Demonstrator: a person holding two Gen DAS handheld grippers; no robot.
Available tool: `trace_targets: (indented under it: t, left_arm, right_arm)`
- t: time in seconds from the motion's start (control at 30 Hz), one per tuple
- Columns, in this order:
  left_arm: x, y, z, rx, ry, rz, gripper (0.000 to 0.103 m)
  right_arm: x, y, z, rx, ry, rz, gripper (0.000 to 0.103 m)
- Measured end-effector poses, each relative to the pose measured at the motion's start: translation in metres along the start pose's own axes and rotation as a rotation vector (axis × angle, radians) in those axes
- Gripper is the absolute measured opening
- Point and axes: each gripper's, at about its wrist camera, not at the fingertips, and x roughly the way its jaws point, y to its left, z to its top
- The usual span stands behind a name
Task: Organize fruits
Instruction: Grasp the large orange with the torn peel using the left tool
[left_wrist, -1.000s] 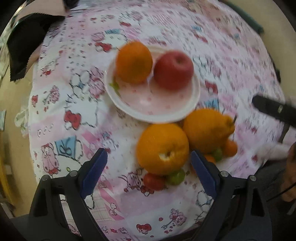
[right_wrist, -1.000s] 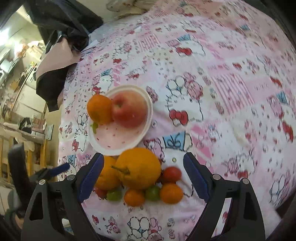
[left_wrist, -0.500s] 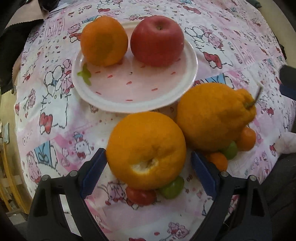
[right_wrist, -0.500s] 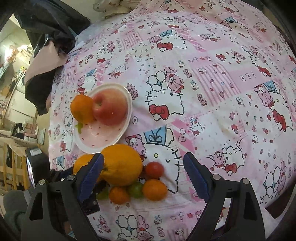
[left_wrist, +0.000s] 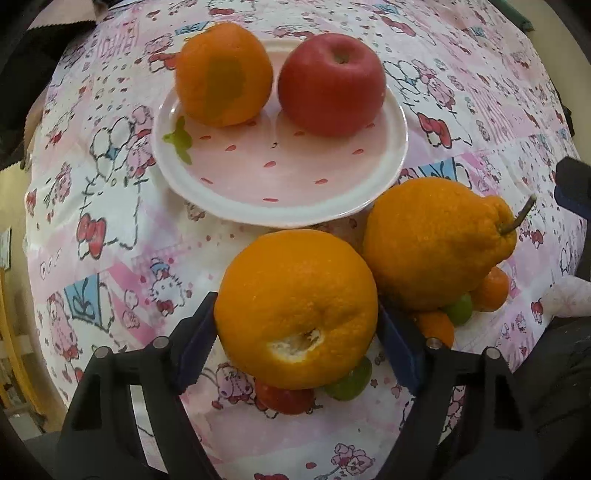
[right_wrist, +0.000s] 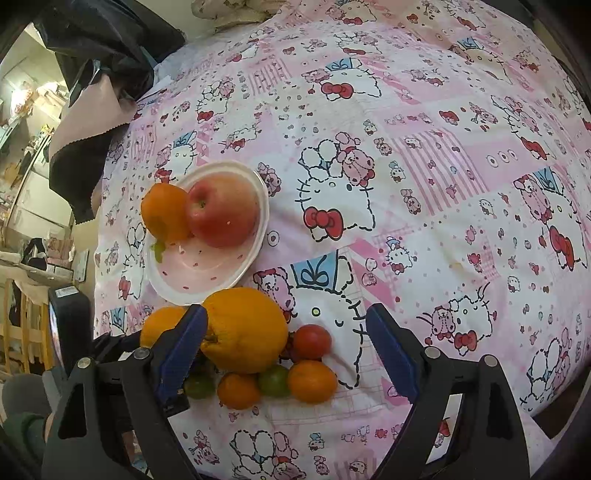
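1. Left claw (left_wrist: 295, 328): the two blue-padded fingers (left_wrist: 195, 339) are spread around a large round orange (left_wrist: 295, 314), one pad on each side. The pads sit at the skin of the fruit; whether they press it firmly cannot be told.
2. Large round orange: it rests on the patterned pink cloth (left_wrist: 110, 221), pale scar facing the camera, just in front of the plate (left_wrist: 280, 206).
3. Under and beside that orange: a small red tomato (left_wrist: 284, 398) and a small green fruit (left_wrist: 349, 380) lie against its lower edge.
4. To its right: a large knobbly orange with a stem (left_wrist: 436, 243) touches it. Behind this one, small orange fruits (left_wrist: 493, 290) and a green one (left_wrist: 460, 308) are partly hidden.
5. Plate: pink with a white rim. It holds a smaller orange (left_wrist: 223, 74) on the left and a red apple (left_wrist: 332, 85) on the right, close together.
6. Right claw (right_wrist: 288, 347): the fingers are spread wide and hold nothing. The left pad (right_wrist: 181, 347) stands just beside the knobbly orange (right_wrist: 243, 328).
7. Between the right claw's fingers: a red tomato (right_wrist: 312, 341), two small orange fruits (right_wrist: 312, 380), and green fruits (right_wrist: 273, 380) lie clustered on the cloth.
8. Beyond: the plate (right_wrist: 236, 273) with apple (right_wrist: 221, 210) and orange (right_wrist: 164, 212).
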Motion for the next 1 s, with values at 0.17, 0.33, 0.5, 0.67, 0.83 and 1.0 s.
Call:
trace_targets:
  t: [0.17, 0.33, 0.5, 0.67, 0.83, 1.0]
  left_arm:
    - [-0.011, 0.009, -0.007, -0.031, 0.002, -0.017, 0.078]
    - [-0.029, 0.019, -0.013, -0.051, -0.027, -0.02, 0.078]
    - [-0.048, 0.031, -0.015, -0.067, -0.047, -0.029, 0.078]
    - [-0.068, 0.04, -0.011, -0.093, -0.07, -0.033, 0.078]
    - [-0.091, 0.048, -0.004, -0.115, -0.116, -0.04, 0.078]
    - [-0.115, 0.063, -0.002, -0.153, -0.165, -0.062, 0.078]
  right_arm:
    - [0.001, 0.0, 0.001, 0.004, 0.0, -0.006, 0.09]
    - [0.002, 0.004, 0.0, -0.011, 0.0, -0.008, 0.09]
    - [0.001, 0.003, -0.001, -0.006, -0.001, -0.013, 0.09]
    - [0.001, 0.004, -0.002, -0.009, 0.002, -0.011, 0.09]
    - [-0.007, 0.009, -0.002, -0.015, -0.019, 0.076, 0.09]
    - [-0.008, 0.022, -0.004, -0.064, -0.02, 0.13, 0.092]
